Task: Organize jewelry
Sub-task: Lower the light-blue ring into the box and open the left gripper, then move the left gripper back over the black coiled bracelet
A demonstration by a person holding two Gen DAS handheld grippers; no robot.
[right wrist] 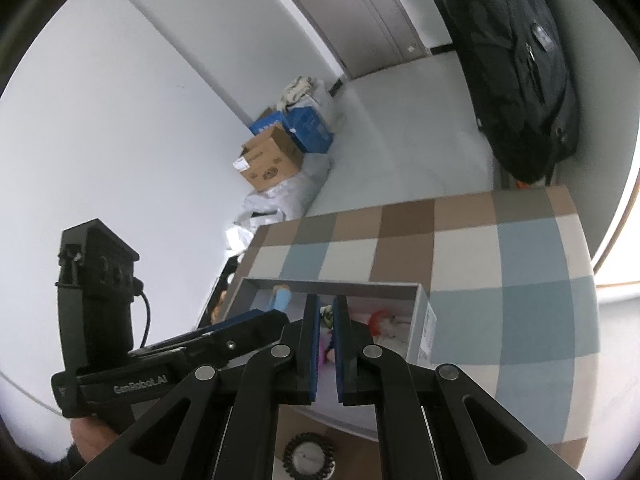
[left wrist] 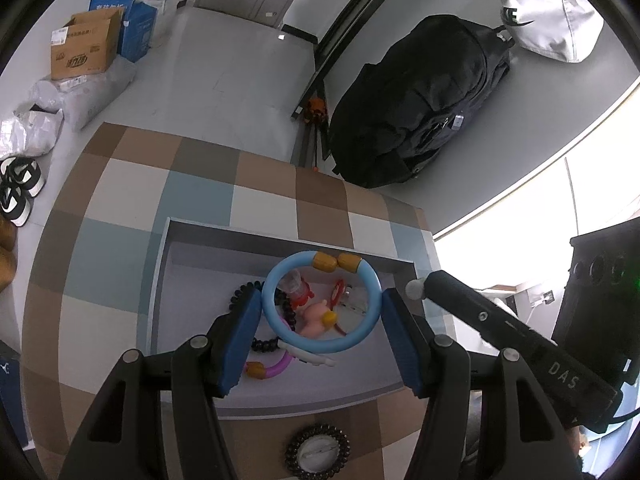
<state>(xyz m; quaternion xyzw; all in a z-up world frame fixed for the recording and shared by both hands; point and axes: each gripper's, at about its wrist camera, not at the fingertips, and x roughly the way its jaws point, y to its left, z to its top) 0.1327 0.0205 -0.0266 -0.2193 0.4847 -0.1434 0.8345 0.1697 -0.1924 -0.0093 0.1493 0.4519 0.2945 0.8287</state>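
Observation:
In the left wrist view my left gripper [left wrist: 320, 304] is over the grey box [left wrist: 160, 264]. Its blue pads touch both sides of a light blue bangle [left wrist: 276, 322] with two amber beads, held above the box. Under it lie a pink figure [left wrist: 314, 318], a black bead bracelet [left wrist: 240, 294], a purple bangle [left wrist: 276, 366] and red trinkets. A dark coiled hair tie [left wrist: 317, 451] lies on the checked table in front of the box. In the right wrist view my right gripper [right wrist: 328, 308] has its jaws nearly together with nothing between them, over the box [right wrist: 420, 328].
The checked table [left wrist: 120, 240] ends at the far and right sides. On the floor beyond are a black backpack [left wrist: 420, 100], cardboard boxes [left wrist: 84, 50], plastic bags and shoes [left wrist: 18, 190]. The hair tie also shows in the right wrist view [right wrist: 309, 456].

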